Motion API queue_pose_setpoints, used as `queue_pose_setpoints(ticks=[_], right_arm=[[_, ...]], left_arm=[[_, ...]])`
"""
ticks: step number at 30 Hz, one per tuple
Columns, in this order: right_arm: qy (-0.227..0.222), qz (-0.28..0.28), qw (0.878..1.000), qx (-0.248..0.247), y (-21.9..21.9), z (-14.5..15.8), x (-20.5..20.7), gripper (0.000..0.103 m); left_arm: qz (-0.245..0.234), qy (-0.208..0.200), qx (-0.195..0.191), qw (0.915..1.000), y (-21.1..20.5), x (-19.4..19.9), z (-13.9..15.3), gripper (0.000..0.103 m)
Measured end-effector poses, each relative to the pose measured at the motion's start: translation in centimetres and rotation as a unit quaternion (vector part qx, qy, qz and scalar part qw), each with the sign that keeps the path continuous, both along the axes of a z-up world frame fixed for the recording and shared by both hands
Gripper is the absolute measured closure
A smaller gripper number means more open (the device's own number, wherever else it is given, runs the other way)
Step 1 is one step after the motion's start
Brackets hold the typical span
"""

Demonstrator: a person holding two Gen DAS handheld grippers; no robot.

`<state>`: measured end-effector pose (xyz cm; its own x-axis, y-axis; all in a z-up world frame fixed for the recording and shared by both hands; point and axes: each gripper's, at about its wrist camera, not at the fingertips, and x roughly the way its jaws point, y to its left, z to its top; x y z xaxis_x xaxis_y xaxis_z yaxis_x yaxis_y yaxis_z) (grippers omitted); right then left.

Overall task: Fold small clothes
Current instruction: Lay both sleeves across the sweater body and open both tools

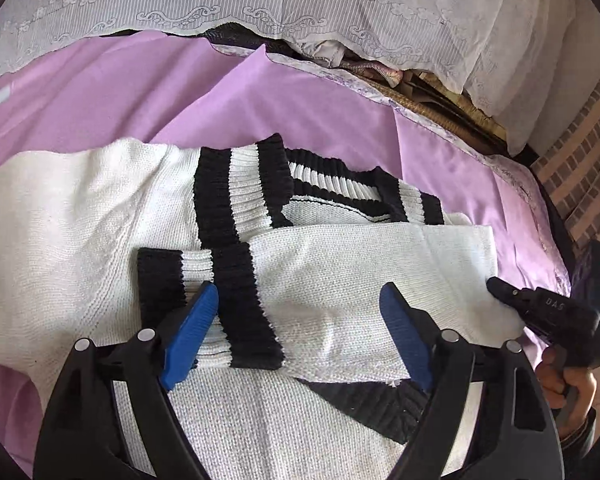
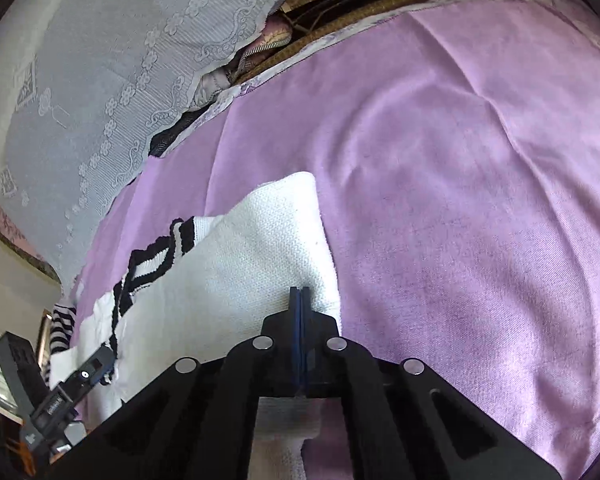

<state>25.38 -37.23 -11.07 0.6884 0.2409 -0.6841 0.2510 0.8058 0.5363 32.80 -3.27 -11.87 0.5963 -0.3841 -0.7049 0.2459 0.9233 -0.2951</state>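
One white knit sweater (image 1: 80, 216) with black-and-white ribbed cuffs and collar is lying on the purple bedspread (image 1: 112, 92). Its two sleeves are lying folded across the body, the nearer one running left to right. The left gripper (image 1: 298, 300) is hovering over that sleeve, jaws spread wide. The right gripper (image 2: 300, 296) is pinching the sweater's edge, pads pressed together.

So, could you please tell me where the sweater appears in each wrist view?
Left wrist view: the sweater fills the lower middle, its striped cuff between the open left gripper fingers.
Right wrist view: it lies lower left, its white edge pinched in the shut right gripper.
Shared landmark: the purple sheet under it.
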Motion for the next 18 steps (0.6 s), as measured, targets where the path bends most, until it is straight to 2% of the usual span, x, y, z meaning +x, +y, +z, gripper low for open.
queue_pose_setpoints(ticks=[2, 4, 5, 8, 11, 13, 15, 17, 18], right_arm=[[-0.022, -0.015, 1.0, -0.003, -0.1, 1.0, -0.6, 0.097], [-0.052, -0.016, 0.998, -0.033, 0.7, 2.8, -0.6, 0.097], [-0.064, -0.007, 0.997, -0.044, 1.2, 3.6, -0.1, 0.097], [-0.071, 0.01, 0.996, -0.061, 2.3, 4.6, 2.0, 0.097], [-0.037, 0.002, 0.998, -0.058, 1.7, 2.5, 4.5, 0.098], [0.001, 0.007, 0.999, -0.034, 0.8, -0.3, 5.6, 0.103], [-0.008, 0.003, 1.0, 0.015, -0.5, -0.6, 5.4, 0.103], [-0.023, -0.007, 1.0, 0.013, -0.7, 0.4, 4.2, 0.096], [-0.034, -0.011, 0.999, -0.008, -0.3, 1.2, 3.4, 0.095]], left_arm=[[0.009, -0.033, 0.017, 0.9993, -0.1, -1.1, 1.1, 0.022], [0.01, -0.06, -0.007, 0.9981, 0.4, -1.6, 2.5, 0.019], [0.012, -0.062, -0.022, 0.9977, 0.8, -1.5, 2.9, 0.014], [0.019, -0.037, -0.029, 0.9987, 1.3, 0.0, 2.2, 0.011], [0.026, 0.013, -0.011, 0.9995, 1.5, 1.9, -0.4, 0.011], [0.02, 0.004, 0.003, 0.9998, 1.0, 1.8, -0.2, 0.007], [0.017, -0.002, 0.038, 0.9991, -0.1, 1.7, -0.5, 0.005], [0.018, -0.015, 0.055, 0.9982, -0.4, 1.2, -0.2, 0.005], [0.019, -0.025, 0.044, 0.9985, -0.1, 0.8, 0.2, 0.005]])
